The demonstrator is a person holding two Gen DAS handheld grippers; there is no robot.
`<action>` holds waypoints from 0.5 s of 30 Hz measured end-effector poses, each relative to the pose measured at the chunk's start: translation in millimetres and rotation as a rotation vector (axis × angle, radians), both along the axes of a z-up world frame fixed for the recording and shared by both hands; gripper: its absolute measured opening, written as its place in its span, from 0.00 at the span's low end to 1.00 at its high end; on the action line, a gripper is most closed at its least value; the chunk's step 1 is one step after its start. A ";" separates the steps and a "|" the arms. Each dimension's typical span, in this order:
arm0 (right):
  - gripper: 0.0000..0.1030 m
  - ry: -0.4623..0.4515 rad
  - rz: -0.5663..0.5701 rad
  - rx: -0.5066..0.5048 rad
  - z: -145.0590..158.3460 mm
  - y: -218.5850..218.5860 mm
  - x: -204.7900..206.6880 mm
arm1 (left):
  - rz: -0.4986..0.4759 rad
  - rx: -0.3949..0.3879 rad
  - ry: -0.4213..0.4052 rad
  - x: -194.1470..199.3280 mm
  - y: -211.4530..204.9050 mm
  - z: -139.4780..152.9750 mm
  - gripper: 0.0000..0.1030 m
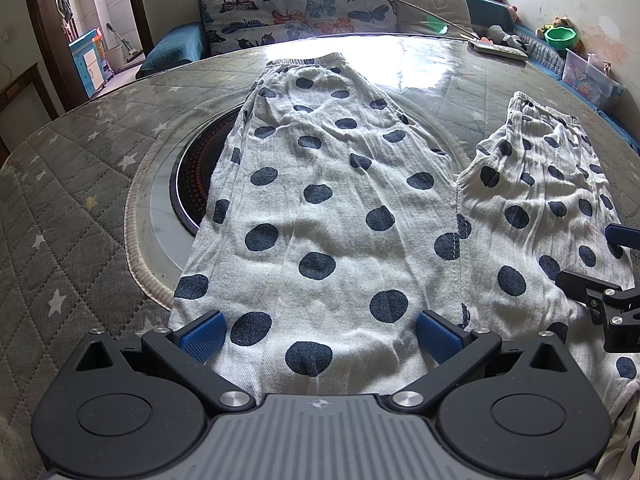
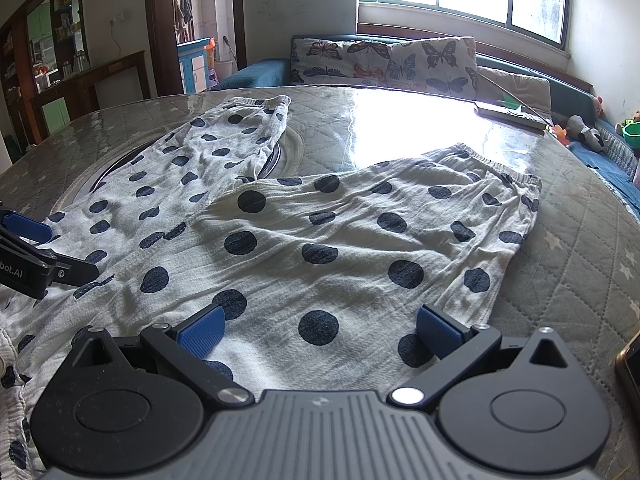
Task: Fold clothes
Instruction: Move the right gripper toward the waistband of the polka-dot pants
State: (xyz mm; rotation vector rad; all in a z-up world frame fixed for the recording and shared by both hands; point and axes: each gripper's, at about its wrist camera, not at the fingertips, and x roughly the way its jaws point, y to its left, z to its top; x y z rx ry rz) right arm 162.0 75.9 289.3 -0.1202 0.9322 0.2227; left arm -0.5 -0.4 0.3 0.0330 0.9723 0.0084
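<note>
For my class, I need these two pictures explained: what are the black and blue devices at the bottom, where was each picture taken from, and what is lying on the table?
No robot is here. A person carries a hand-held gripper in each hand, each with a fisheye camera looking forward along its two blue-padded fingers. One picture is from the left hand-held gripper, the other from the right hand-held gripper; each also shows at the edge of the other's view. Spread on the round quilted table is a pair of white trousers with dark dots, legs pointing away, elastic cuffs at the far end. Both grippers hover open over the near end of the cloth, one above each leg. Nothing is held yet. Behind are a sofa with butterfly cushions and some toys.
</note>
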 end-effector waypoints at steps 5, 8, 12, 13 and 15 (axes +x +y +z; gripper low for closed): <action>1.00 0.003 -0.004 0.012 0.3 -2.7 0.0 | -0.007 0.000 0.005 -0.5 -0.3 0.2 1.00; 1.00 0.005 -0.006 0.019 0.4 -4.3 0.0 | -0.010 -0.001 0.008 -0.7 -0.5 0.4 1.00; 1.00 0.006 -0.013 0.038 3.4 -9.1 0.0 | -0.018 -0.007 0.011 -2.5 -0.4 2.2 1.00; 1.00 0.005 -0.017 0.048 5.8 -11.7 0.1 | -0.026 -0.015 0.005 -4.7 -0.6 4.0 1.00; 1.00 0.002 -0.026 0.066 10.5 -17.2 0.4 | -0.053 -0.030 -0.008 -10.7 -3.0 9.0 1.00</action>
